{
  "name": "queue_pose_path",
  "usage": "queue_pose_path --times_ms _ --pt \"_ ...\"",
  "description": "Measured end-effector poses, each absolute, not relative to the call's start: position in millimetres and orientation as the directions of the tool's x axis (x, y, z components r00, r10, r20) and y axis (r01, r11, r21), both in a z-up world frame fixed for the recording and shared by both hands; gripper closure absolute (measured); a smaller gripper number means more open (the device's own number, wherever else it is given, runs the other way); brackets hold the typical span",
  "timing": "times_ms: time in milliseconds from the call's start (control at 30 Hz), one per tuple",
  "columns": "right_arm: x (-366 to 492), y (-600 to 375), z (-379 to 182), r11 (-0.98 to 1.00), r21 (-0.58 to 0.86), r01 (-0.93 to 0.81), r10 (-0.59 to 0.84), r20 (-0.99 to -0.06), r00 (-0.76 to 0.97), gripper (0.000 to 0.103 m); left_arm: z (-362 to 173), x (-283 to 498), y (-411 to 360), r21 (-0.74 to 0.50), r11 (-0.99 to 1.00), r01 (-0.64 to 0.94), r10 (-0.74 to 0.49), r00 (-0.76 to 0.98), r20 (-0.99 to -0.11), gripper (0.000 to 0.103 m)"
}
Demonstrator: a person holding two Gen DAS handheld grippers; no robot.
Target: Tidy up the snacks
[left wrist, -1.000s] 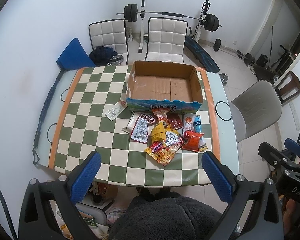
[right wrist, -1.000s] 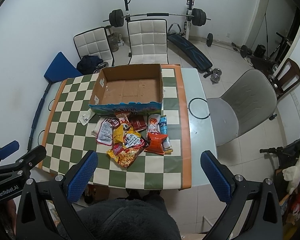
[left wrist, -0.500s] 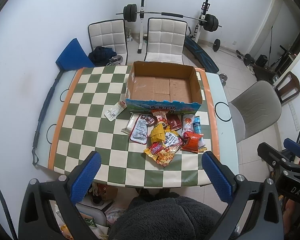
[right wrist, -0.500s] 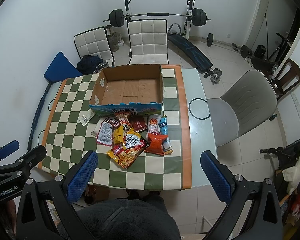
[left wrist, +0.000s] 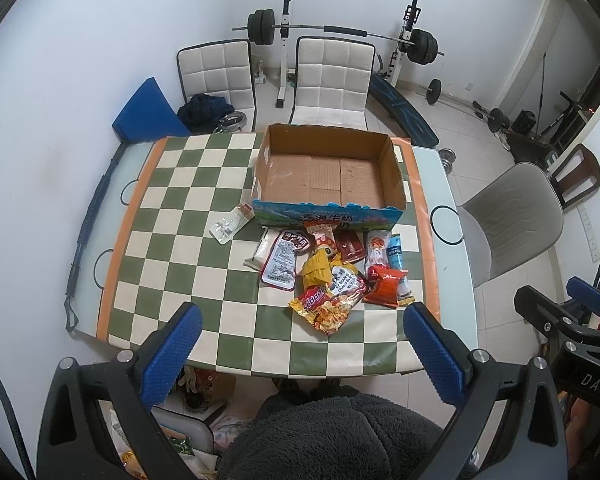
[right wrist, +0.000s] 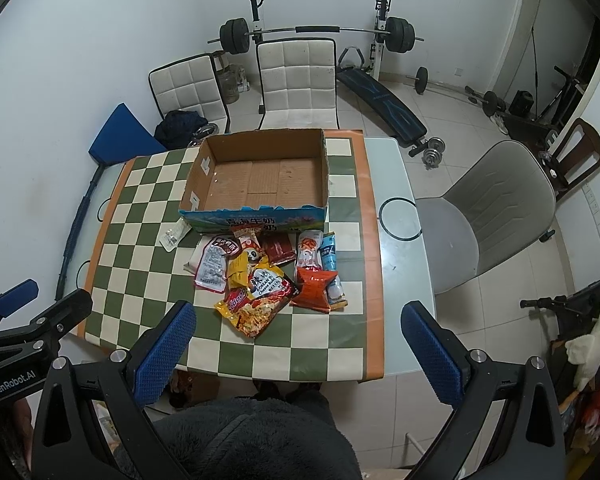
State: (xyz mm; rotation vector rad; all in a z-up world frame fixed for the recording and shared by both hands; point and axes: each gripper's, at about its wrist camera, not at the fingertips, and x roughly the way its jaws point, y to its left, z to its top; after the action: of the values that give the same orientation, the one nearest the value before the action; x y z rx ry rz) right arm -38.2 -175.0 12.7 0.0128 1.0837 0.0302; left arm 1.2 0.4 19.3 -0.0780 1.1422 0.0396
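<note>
left wrist view looks down from high over the table (left wrist: 168, 216), with my left gripper (left wrist: 300, 344) spread wide, its two blue pads far apart and nothing between them. it hangs above the near table edge, well apart from everything on the checked green and cream cloth (left wrist: 188, 264). the cardboard box (left wrist: 328, 178) sits at the far middle of the cloth, open on top and bare inside, its printed blue front wall facing me. the snacks lie in a loose heap just in front of that wall: a big yellow and red noodle packet (left wrist: 329, 300) nearest me, an orange bag (left wrist: 386, 286) to its right, a white pouch with a red label (left wrist: 285, 262) to its left, a dark red packet (left wrist: 350, 246) close to the box, and a slim blue and white stick pack (left wrist: 396, 250) at the right end. a small clear packet (left wrist: 232, 229) lies alone off the box's left front corner. right wrist view shows my right gripper (right wrist: 298, 342) held just as wide and also empty, above the near edge, with the same heap ahead between its pads. my dark fleece sleeve (right wrist: 256, 436) fills the bottom of that view. a grey chair (right wrist: 496, 216) stands to the right of the table, two white padded chairs (right wrist: 296, 80) stand behind it, and a barbell rack (right wrist: 316, 32) is against the far wall.
</note>
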Motion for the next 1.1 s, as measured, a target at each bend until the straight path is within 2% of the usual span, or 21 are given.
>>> queue_pose_path --times_ms 533,700,833,933,1100 --pt "-37.2 -174.8 12.5 0.999 0.031 -0.017 0.036 -0.884 0.466 0.0 22.8 4.6 1.7 -0.045 0.996 -0.072 -0.012 0.417 -0.909 0.0" --pt "-19.2 -170.1 0.8 0.996 0.091 -0.006 0.084 -0.894 0.44 0.0 18.6 23.9 10.1 -0.025 0.996 -0.09 0.019 0.459 -0.888 0.0" --pt "8.4 -175.4 -41.2 0.985 0.169 0.03 0.147 -0.922 0.359 0.0 -22.7 42.8 31.7 -0.03 0.984 -0.173 0.048 0.427 -0.903 0.0" --pt "33.8 -181.0 -98.6 0.969 0.228 0.093 0.198 -0.946 0.255 0.0 -64.3 56.4 46.8 -0.025 0.974 -0.223 0.062 0.374 -0.925 0.0" --pt "70.3 -169.7 -224.9 0.936 0.288 0.203 0.281 -0.958 0.063 0.0 -134.2 69.6 52.7 0.136 0.968 -0.209 0.196 0.301 -0.933 0.0"
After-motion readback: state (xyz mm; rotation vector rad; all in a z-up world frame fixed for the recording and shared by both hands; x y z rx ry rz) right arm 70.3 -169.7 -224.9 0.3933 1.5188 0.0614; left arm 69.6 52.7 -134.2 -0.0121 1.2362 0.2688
